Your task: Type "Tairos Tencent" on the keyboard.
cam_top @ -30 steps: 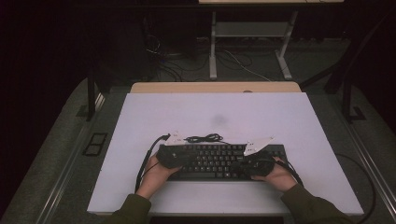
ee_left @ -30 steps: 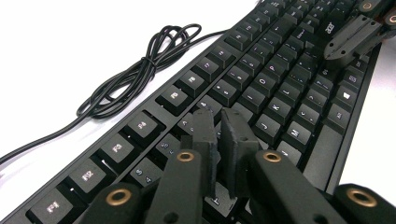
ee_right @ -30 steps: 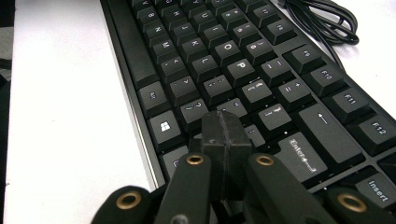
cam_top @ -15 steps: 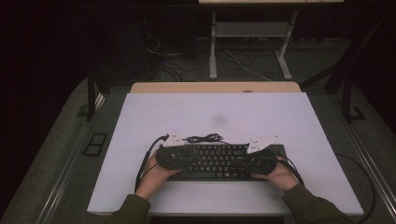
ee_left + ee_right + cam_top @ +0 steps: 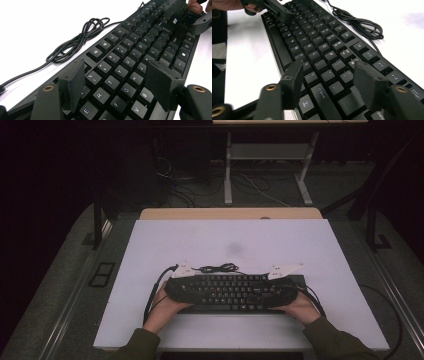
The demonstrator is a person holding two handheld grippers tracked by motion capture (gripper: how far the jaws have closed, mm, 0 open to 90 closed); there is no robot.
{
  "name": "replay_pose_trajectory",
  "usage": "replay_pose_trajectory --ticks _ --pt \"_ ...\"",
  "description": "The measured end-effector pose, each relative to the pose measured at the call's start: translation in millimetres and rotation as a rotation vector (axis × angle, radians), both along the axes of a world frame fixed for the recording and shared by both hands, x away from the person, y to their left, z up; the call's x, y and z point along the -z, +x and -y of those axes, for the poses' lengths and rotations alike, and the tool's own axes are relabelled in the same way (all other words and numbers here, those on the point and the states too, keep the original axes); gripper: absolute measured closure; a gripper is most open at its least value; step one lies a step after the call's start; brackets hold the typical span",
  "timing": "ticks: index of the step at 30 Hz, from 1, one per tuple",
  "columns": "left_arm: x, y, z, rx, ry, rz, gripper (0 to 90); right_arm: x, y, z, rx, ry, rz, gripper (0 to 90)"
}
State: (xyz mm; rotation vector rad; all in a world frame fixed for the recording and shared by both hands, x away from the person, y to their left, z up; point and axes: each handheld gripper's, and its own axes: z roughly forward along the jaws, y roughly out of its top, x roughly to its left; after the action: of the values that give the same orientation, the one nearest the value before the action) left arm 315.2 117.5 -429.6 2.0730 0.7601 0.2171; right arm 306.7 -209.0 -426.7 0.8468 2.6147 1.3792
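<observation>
A: Entry, high view. Black keyboard (image 5: 230, 291) lies flat on the white counter (image 5: 230, 245), at about 6 o'clock of the surface, close to the near edge, long side running 9 to 3 o'clock.

B: Cable?

A: Its black cable (image 5: 217, 268) sits in a loose coil on the counter just beyond the far edge of the keyboard, toward 12 o'clock. In the left gripper view the coil (image 5: 77, 40) lies at 10 o'clock of the keys, touching the counter, apart from the tool.

B: Left tool state?

A: Left tool (image 5: 120, 85) is released. Its jaws have just been opening; they stand apart above the letter rows at the keyboard's 9 o'clock end, with the keys between them but the pads (image 5: 75, 82) not pressing anything. In the high view the left tool (image 5: 176, 285) sits at that same end, the left hand (image 5: 162, 307) under it.

B: Right one?

A: Right tool (image 5: 329, 82) is likewise released, jaws just been opening, spread over the keys near Shift at the 3 o'clock end. Pads (image 5: 367, 82) are clear of the keycaps. High view places the right tool (image 5: 286, 287) on that end, right hand (image 5: 300, 307) behind it.

B: Keyboard lifted?

A: Resting on the counter, as far as the gripper views show. Each gripper view shows the other tool at the far end.
</observation>
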Motion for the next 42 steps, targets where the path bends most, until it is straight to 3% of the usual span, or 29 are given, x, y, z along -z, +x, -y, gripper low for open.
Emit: replay_pose_trajectory --ticks 14,30,36,42 --pt "1.2 -5.8 -9.4 -0.024 -0.022 0.019 28.2 0.9 2.2 -0.4 0.021 0.011 0.019 36.0" --pt "1.3 -13.9 -27.9 -0.072 -0.030 0.028 28.7 2.1 8.6 -5.9 0.006 0.034 0.019 35.6" --pt "1.9 -17.4 -36.4 -0.095 -0.028 0.030 32.9 1.1 11.6 -11.7 -0.007 0.034 0.022 35.6" --pt "2.2 -19.4 -43.5 -0.107 -0.020 0.030 44.2 1.2 14.1 -16.1 -0.019 0.035 0.024 35.6"
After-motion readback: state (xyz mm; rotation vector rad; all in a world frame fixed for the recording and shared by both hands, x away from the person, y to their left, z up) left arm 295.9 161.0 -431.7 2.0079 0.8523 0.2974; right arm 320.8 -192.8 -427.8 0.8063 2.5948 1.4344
